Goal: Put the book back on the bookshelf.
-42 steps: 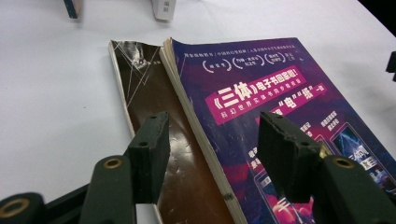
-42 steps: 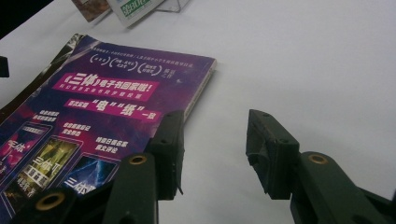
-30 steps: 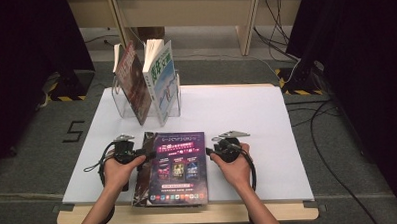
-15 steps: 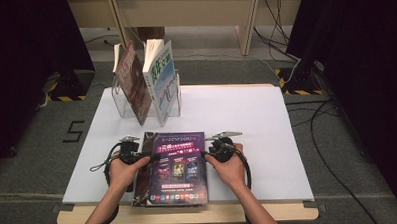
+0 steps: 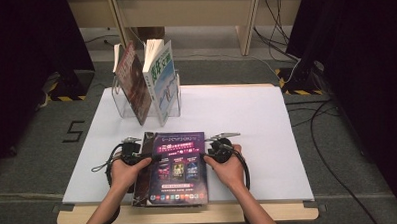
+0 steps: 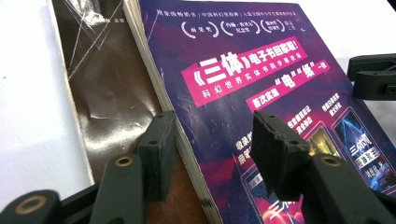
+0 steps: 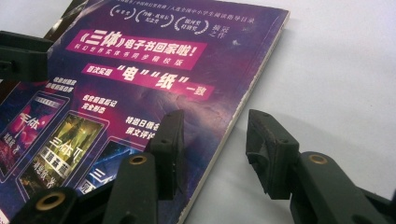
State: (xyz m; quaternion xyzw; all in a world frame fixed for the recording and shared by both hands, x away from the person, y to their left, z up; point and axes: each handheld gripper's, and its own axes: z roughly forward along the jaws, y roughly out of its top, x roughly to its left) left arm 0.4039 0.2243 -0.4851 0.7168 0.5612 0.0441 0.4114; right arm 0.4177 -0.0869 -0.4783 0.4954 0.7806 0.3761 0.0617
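A purple paperback (image 5: 176,168) lies flat near the table's front edge, its front cover folded open to the left as a dark brown flap (image 6: 107,88). My left gripper (image 5: 149,156) straddles the book's left page edge (image 6: 212,126). One finger rests on the brown flap and the other stands over the purple cover. Its jaws have just been closing, with that edge between them and the pads not pressing on it. My right gripper (image 5: 204,154) stands open across the right edge (image 7: 215,121), one finger over the cover, the other over the white table.
A clear rack (image 5: 175,100) at the back left of the white tabletop (image 5: 247,120) holds a dark red book (image 5: 133,79) and a white-and-blue book (image 5: 161,78), both leaning. The wooden front edge (image 5: 190,215) lies just below the paperback. Cables trail on the floor at right.
Both hands have edged slightly inward toward the book's sides, and the left jaws look a little narrower. The book has not moved.
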